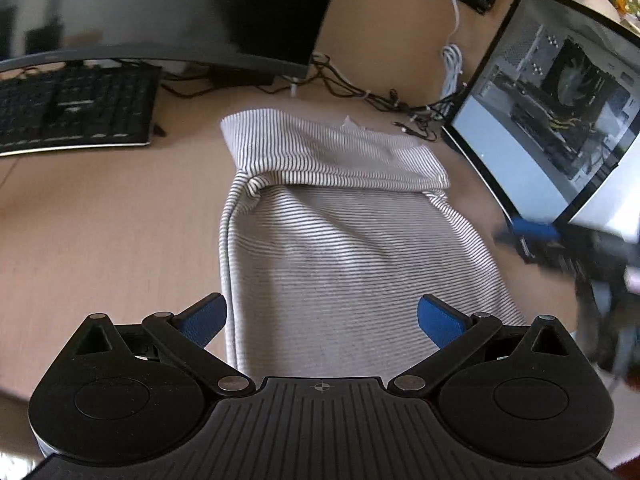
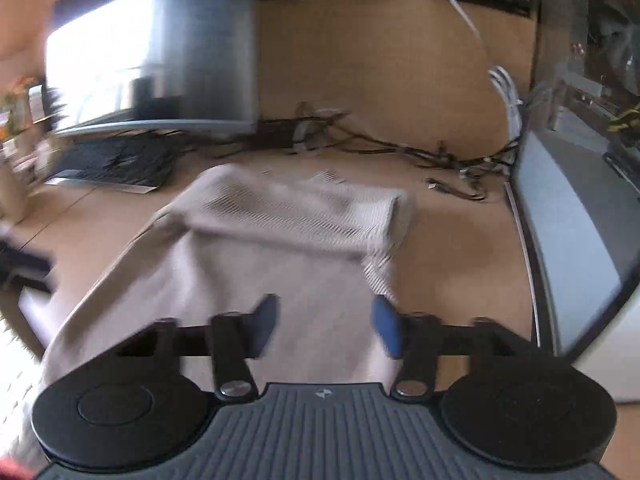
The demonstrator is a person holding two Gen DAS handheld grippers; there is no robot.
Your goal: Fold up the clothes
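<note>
A grey-and-white striped garment (image 1: 340, 248) lies on the wooden desk (image 1: 100, 232), its far end folded back over itself. My left gripper (image 1: 322, 320) hovers over the garment's near end with its blue pads wide apart and nothing between them. The right gripper shows blurred at the right edge of the left wrist view (image 1: 560, 248). In the right wrist view the same garment (image 2: 248, 264) lies ahead, blurred by motion. My right gripper (image 2: 324, 326) is above its near right part, its jaws apart and empty.
A black keyboard (image 1: 76, 108) and a dark monitor (image 1: 168, 12) stand at the far left. A glass-sided computer case (image 1: 560, 112) stands at the right. Tangled cables (image 1: 380, 96) run along the back wall.
</note>
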